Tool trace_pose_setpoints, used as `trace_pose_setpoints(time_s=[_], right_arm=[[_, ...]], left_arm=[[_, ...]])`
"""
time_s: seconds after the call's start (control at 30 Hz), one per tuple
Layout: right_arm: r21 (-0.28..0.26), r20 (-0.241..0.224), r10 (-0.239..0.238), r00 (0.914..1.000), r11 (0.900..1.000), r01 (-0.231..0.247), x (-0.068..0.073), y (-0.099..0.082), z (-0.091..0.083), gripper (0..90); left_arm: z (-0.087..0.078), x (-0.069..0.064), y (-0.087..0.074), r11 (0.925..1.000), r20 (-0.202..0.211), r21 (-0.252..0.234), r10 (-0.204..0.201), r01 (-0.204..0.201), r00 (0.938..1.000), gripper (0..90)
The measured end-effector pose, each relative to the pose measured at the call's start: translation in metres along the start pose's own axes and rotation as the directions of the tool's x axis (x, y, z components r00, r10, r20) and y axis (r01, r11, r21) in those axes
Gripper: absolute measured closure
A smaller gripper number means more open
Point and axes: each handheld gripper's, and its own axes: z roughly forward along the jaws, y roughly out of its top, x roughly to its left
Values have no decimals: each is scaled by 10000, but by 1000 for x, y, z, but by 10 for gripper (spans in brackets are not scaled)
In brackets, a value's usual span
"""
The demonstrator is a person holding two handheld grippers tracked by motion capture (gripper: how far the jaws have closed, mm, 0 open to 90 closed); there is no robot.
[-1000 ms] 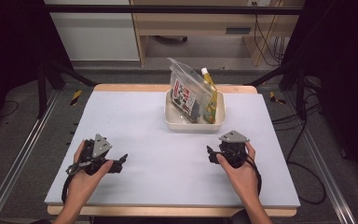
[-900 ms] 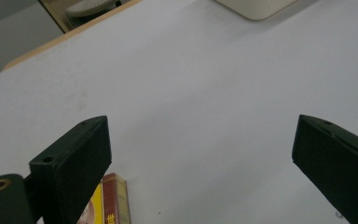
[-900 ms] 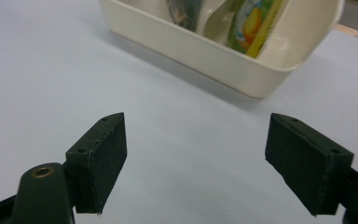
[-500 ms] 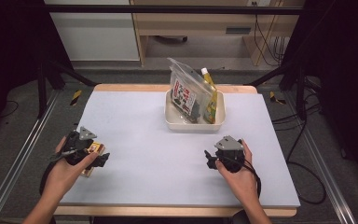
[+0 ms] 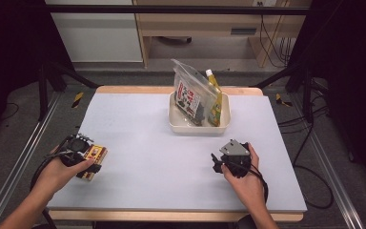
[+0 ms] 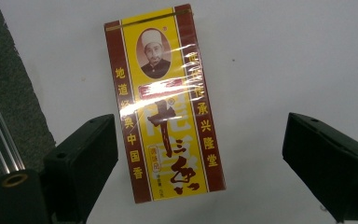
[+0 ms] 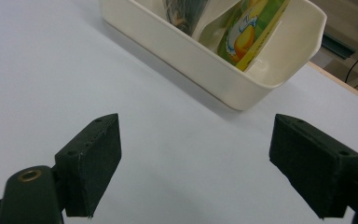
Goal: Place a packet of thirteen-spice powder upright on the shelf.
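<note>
Your left claw (image 5: 91, 161) hangs over the flat yellow and maroon cardboard packet sealed in clear film (image 6: 164, 102), which lies face up at the near left corner of the pale grey desk (image 5: 143, 143), close to its left edge. The jaws stand wide and have just been closing a little; the packet lies between them below, nearer one jaw, and neither pad presses it. It looks light and fairly stiff, but the glossy wrap will likely be slippery, so take it across the two long edges near the middle and close squarely. Your right claw (image 5: 215, 162) rests wide and empty at the near right. Farther off, at the back of the desk, the cream plastic tub (image 5: 198, 128) holds a clear bag (image 5: 189, 95) and a yellow-green pouch (image 5: 214, 100).
</note>
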Motion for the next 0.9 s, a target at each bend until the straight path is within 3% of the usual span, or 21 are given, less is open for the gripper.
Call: trace_pose_setpoints(time_s=[0.1, 0.2, 0.27, 0.3, 0.43, 0.7, 0.9], right_arm=[[84, 9, 16, 10000, 10000, -16, 0, 0, 1, 170], [160, 2, 38, 10000, 9999, -38, 1, 0, 1, 170], [227, -61, 77, 10000, 9997, -75, 1, 0, 1, 170], [268, -106, 54, 9999, 9996, -51, 1, -1, 2, 169], [388, -237, 69, 9997, 9992, -59, 3, -1, 2, 168], [414, -298, 105, 9995, 9991, -93, 5, 0, 2, 166], [459, -370, 85, 9993, 9989, -68, 6, -1, 3, 166]], left_arm=[[0, 2, -1, 9999, -52, -14, -115, 115, 9999, 102], [4, 3, -2, 9996, 12, 290, -54, 54, 10000, 103], [8, 7, -2, 9989, -40, 462, -65, 67, 10000, 167], [14, 13, -2, 9968, 106, 716, -354, 346, 9993, 173], [21, 18, -4, 9945, 152, 863, -617, 602, 9980, 169], [29, 21, -6, 9919, 197, 1126, -613, 587, 9979, 189], [32, 22, -7, 9919, 357, 1142, -598, 553, 9976, 282]])
